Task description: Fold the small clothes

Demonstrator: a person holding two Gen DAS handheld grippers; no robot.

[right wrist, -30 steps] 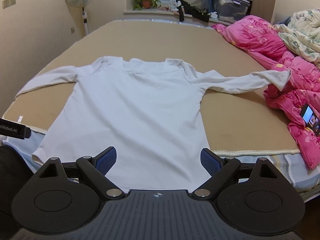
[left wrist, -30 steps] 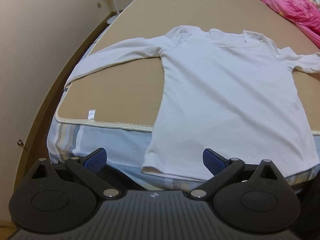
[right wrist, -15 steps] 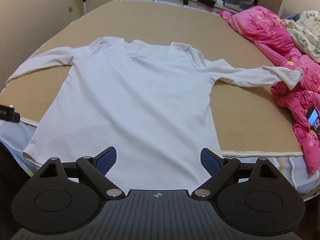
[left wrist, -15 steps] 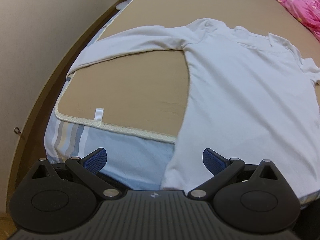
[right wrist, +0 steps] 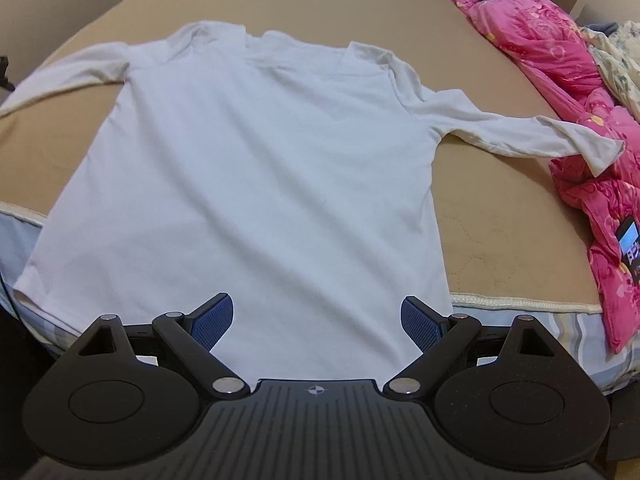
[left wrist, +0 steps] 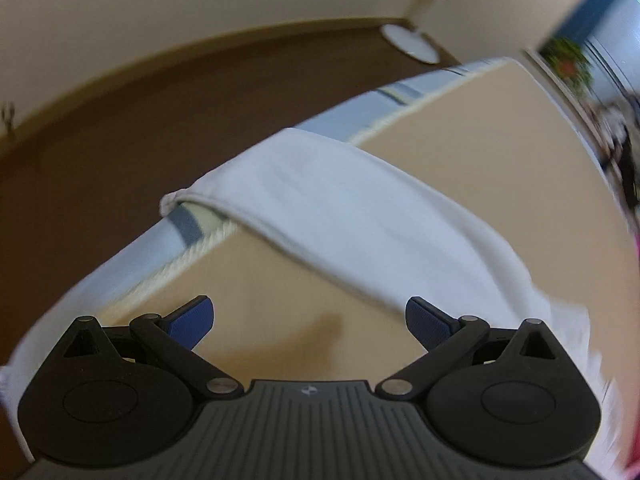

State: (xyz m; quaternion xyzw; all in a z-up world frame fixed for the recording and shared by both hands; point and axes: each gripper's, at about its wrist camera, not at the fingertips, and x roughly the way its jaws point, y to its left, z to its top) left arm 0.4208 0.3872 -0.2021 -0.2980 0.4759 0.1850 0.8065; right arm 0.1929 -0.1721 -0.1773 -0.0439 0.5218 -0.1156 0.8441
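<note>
A white long-sleeved shirt (right wrist: 256,168) lies flat, face up, on a tan mat on the bed, sleeves spread out to both sides. My right gripper (right wrist: 316,324) is open and empty, just above the shirt's bottom hem. My left gripper (left wrist: 308,320) is open and empty, hovering over the tan mat beside the shirt's left sleeve (left wrist: 340,216). That sleeve's cuff (left wrist: 172,200) hangs at the bed's left edge. The left wrist view is blurred.
A pink quilt (right wrist: 576,120) lies piled along the bed's right side, with a phone (right wrist: 630,248) on it; the right sleeve's cuff (right wrist: 596,148) rests on the quilt. A brown floor (left wrist: 120,132) and a fan base (left wrist: 412,42) lie left of the bed.
My left gripper has swung left and forward, from the shirt's bottom-left corner to the left sleeve. My right gripper has moved in closer over the hem. Both stay open.
</note>
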